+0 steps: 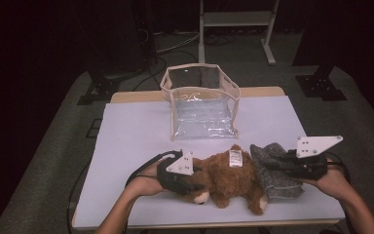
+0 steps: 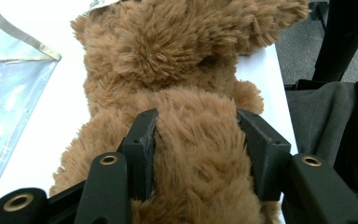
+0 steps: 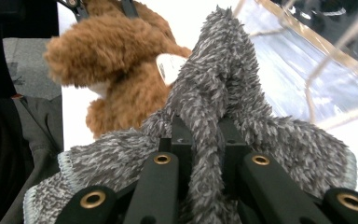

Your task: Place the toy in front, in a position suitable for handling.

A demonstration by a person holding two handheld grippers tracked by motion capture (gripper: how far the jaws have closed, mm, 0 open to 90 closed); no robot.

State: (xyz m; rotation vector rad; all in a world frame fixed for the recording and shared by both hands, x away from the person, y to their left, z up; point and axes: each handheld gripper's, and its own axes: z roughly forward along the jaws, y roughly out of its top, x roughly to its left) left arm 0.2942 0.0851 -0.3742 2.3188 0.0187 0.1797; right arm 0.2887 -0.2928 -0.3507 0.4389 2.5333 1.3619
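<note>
On the table [image 1: 126, 146], the left gripper [image 1: 187, 181] clamps its jaws on the head end of the brown bear [image 1: 229, 180], which lies near the front edge (white tag up). Just right of it, touching, the grey cloth [image 1: 272, 170] is pinched in a fold by the right gripper [image 1: 272, 165]. The clear bag [image 1: 199, 105] stands behind them.

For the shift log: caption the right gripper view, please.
Right gripper pinching a fold of grey fuzzy cloth, brown plush bear behind.
</note>
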